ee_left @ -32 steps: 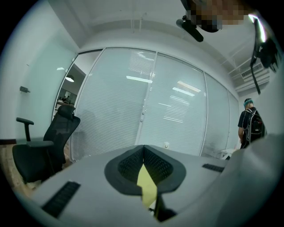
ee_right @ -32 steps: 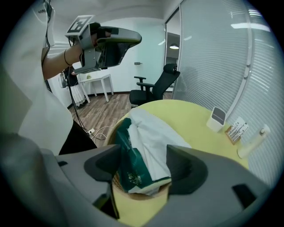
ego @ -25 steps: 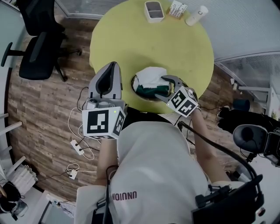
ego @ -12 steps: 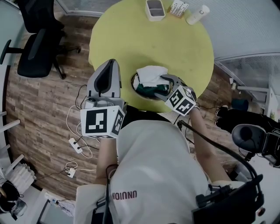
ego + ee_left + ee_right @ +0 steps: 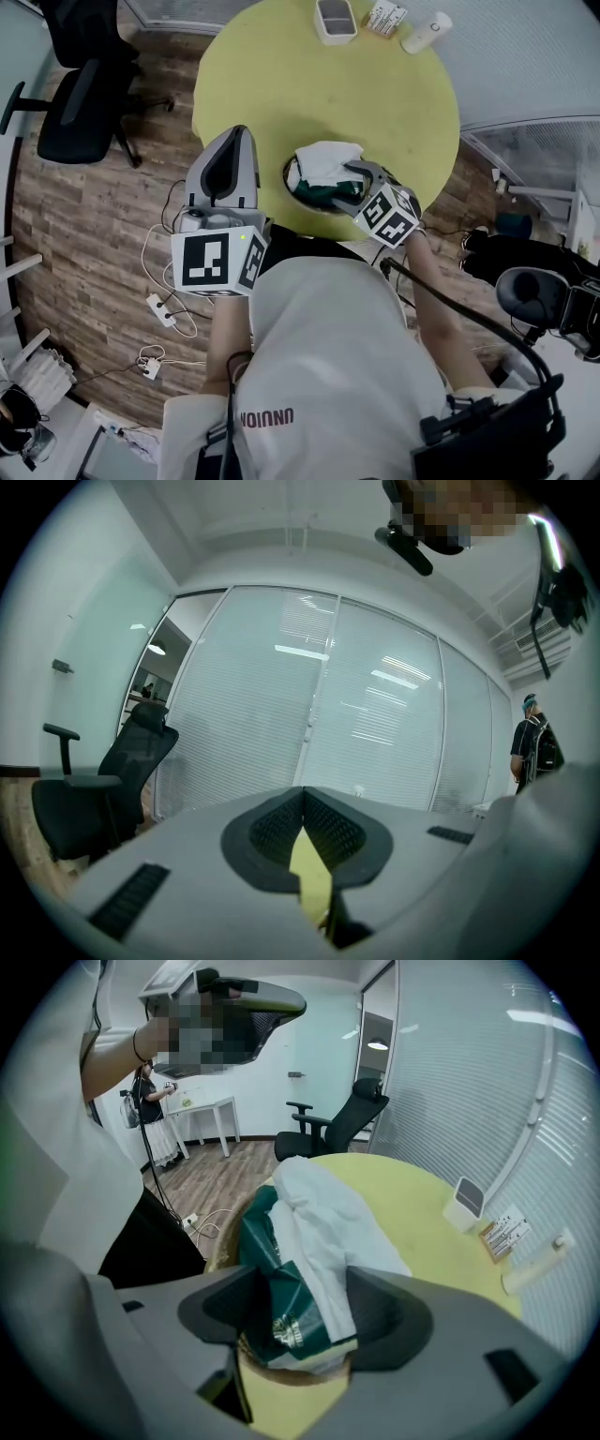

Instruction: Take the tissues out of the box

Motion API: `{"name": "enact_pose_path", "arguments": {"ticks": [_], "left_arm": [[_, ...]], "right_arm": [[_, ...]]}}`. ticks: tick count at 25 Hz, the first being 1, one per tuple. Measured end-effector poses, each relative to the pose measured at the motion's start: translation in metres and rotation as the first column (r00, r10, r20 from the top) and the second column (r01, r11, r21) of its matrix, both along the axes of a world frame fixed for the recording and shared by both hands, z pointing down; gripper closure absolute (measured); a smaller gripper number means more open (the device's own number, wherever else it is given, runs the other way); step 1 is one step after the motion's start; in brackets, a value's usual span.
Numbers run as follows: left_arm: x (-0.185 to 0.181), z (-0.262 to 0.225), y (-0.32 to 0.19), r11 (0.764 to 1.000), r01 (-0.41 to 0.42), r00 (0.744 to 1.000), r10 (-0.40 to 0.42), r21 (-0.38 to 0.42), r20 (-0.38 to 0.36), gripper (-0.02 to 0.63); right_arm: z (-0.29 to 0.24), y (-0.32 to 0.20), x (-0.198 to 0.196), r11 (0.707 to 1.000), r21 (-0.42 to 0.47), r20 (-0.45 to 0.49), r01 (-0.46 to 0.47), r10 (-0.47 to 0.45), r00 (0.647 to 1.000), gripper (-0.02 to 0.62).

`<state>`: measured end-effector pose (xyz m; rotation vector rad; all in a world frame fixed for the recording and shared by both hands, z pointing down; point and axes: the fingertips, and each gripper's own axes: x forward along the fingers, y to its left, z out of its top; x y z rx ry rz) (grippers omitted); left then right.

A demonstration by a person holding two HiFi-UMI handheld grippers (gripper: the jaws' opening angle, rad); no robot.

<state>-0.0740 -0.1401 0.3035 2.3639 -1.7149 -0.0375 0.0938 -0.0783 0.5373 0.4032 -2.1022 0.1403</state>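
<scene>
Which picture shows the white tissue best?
The right gripper view. There the white tissue fills the middle, close up, beside the green pack, between the jaws of the right gripper. The head view shows the white tissue small, from above. The left gripper view does not show it.

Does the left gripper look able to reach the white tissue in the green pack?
Probably yes: nothing blocks the way, but the left gripper is shut, off the yellow round table, and the right gripper grips the white tissue.

White shirt (image 5: pixel 328 347), grey left claw (image 5: pixel 240 134), grey right claw (image 5: pixel 354 170), black-and-white marker cubes (image 5: pixel 216 262), black cable (image 5: pixel 469 323)
</scene>
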Motion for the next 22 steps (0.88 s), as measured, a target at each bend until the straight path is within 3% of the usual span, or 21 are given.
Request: {"name": "enact_pose_path", "arguments": {"ticks": [22], "left_arm": [[-0.0070, -0.0020, 0.0002, 1.000, 0.007, 1.000, -0.007, 0.005, 0.005, 0.591]], "right_arm": [[0.0070, 0.0041, -0.0021, 1.000, 0.015, -0.071, 0.021, -0.020, 0.997, 0.373]]}}
